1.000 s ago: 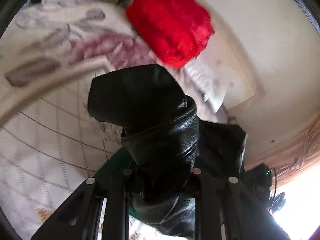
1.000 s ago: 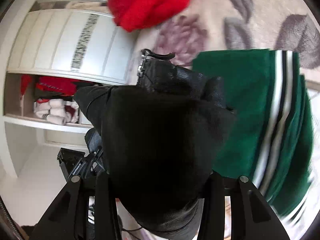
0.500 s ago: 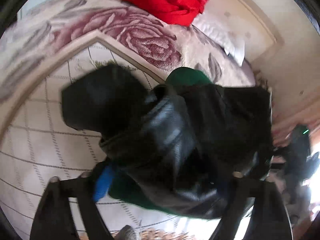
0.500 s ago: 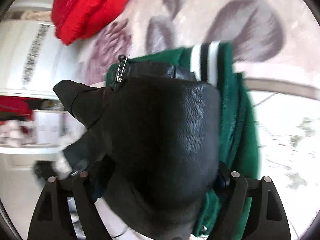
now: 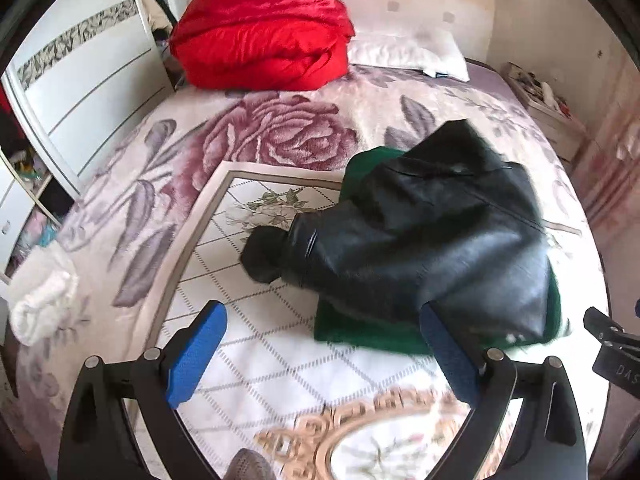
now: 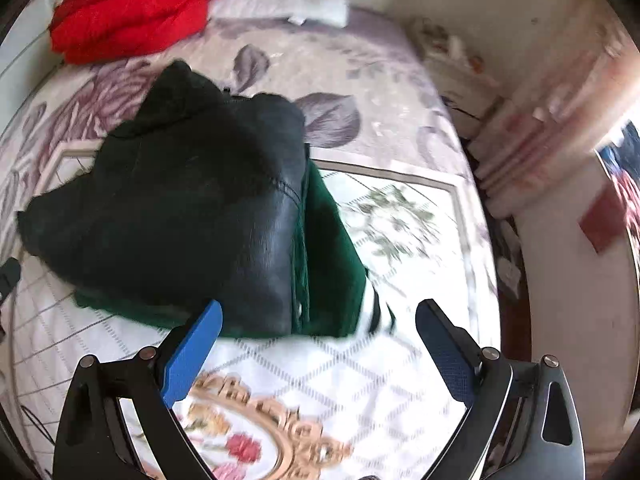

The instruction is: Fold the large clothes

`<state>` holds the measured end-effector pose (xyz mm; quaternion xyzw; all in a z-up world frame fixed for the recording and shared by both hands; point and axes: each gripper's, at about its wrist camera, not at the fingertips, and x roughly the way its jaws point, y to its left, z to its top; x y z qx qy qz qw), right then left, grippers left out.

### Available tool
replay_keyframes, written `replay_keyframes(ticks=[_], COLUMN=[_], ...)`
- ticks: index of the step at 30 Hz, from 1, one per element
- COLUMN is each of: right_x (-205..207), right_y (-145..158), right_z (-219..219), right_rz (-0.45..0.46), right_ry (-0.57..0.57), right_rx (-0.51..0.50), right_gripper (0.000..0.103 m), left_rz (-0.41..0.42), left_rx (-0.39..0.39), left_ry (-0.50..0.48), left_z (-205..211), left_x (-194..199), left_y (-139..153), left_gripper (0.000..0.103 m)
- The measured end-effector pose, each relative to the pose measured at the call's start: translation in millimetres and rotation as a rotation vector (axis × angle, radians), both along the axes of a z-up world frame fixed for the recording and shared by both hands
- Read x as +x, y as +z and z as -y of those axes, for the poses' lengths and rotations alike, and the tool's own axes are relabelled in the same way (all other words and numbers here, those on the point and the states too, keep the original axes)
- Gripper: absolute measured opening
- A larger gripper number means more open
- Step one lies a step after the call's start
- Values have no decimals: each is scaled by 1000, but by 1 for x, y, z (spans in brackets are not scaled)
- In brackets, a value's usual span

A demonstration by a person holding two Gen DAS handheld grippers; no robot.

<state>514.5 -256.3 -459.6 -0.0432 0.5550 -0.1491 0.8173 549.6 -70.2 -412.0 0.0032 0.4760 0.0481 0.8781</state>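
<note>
A bed (image 5: 360,96) fills the room, spread with a rose-patterned blanket (image 5: 276,140) and, nearer the cameras, a pale quilted mat (image 5: 280,364) with grid lines and a gilt floral medallion. At the head lie a heap of red bedding (image 5: 264,28) and a white pillow (image 5: 404,54); a white wardrobe (image 5: 80,80) stands along one side, a low nightstand (image 5: 540,104) along the other. A small white cloth (image 5: 40,304) lies near the wardrobe-side edge of the bed.

On the mat sits a folded black leather jacket (image 5: 432,232), one cuff trailing onto the quilt, stacked on a folded green garment (image 6: 332,248) whose white-and-black striped hem shows in the right wrist view.

The left tongs (image 5: 324,360) are spread wide, blue pads empty, just short of the stack. The right tongs (image 6: 320,352) are likewise spread and hold nothing, close to the pile's near edge.
</note>
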Motion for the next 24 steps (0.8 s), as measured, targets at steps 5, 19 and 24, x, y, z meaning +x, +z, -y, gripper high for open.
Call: replay_keyframes(ticks=[5,19,24], right_x=[-65,-273,-344], right_y=[66,312,388], right_z=[-9,-45,-59], right_rz=[38,208,271], right_ry=[-64,-94,-92], right_rx=[-9,-65,-57], right_gripper=[99,99,99], left_rz=[26,137,161], left_rx=[-13,-15,-14], left_ry=[-46,-129,-152], left_z=[9,23,22], left_x=[-48,-220,-274], left_y=[62,261,306], left_gripper=[98,98,98])
